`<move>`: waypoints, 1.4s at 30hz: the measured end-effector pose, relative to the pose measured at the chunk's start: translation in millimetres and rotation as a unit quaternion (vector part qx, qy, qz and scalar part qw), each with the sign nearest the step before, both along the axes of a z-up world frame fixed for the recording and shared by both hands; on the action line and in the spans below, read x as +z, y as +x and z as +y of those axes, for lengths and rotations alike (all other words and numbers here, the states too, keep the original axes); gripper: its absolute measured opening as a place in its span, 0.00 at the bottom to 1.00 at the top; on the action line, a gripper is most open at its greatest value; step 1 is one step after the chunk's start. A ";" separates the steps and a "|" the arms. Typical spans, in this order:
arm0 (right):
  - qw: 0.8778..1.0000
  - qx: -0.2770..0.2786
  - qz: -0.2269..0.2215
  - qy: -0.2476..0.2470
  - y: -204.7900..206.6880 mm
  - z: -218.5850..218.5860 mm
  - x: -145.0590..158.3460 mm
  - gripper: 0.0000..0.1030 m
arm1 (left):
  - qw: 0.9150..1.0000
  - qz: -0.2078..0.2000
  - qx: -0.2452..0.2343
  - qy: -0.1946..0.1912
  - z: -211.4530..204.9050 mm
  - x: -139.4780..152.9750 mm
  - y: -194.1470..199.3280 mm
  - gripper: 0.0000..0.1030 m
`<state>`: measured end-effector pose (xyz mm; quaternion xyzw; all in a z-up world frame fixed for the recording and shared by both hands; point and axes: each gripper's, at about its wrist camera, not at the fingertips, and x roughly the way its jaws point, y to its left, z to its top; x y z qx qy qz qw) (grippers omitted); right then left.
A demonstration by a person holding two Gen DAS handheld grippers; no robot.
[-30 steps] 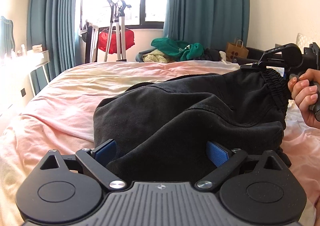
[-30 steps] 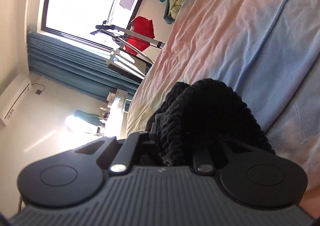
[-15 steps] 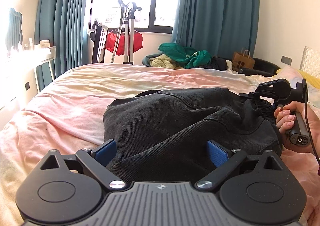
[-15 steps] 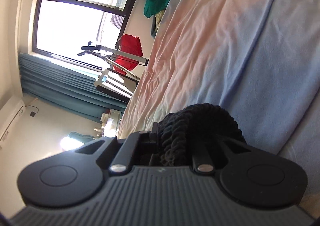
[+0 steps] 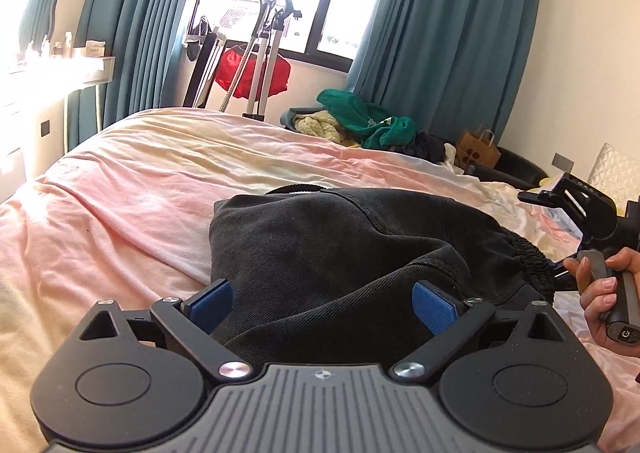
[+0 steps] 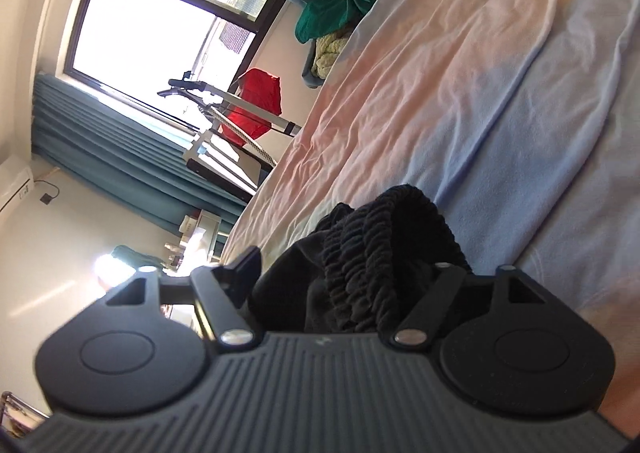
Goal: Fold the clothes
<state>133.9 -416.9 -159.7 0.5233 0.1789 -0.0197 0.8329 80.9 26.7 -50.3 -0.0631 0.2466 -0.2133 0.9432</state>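
A pair of black denim shorts (image 5: 344, 249) lies folded over on the pink bedspread (image 5: 120, 221). My left gripper (image 5: 322, 299) is open, with its blue pads on either side of the near fold of the shorts. My right gripper (image 6: 344, 273) is rolled on its side and now open, with the ruffled elastic waistband (image 6: 372, 253) bunched loosely between its jaws. The right gripper also shows at the right edge of the left wrist view (image 5: 576, 209), held by a hand (image 5: 604, 293) at the waistband end.
A heap of green and cream clothes (image 5: 352, 125) lies at the far edge of the bed. A brown paper bag (image 5: 478, 151), a garment steamer stand (image 5: 260, 53) with a red cloth and a white dresser (image 5: 52, 69) stand beyond the bed.
The right gripper's jaws have spread apart and released the waistband they were clamping. The shorts have settled lower onto the bed. The left gripper has stayed open over the near fold.
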 end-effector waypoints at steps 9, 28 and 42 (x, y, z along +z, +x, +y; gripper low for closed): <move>0.992 0.009 0.123 -0.040 -59.9 13.5 12.3 0.86 | 0.996 0.042 0.022 -0.081 38.2 6.8 2.8 0.97; 0.964 0.226 0.138 -0.013 -14.7 62.6 -33.7 0.87 | 0.973 0.140 0.065 -0.170 61.7 -25.6 34.8 0.97; 0.962 0.245 0.093 -0.073 -3.3 83.6 -8.9 0.88 | 0.941 0.216 0.075 -0.249 67.7 -51.4 61.9 0.95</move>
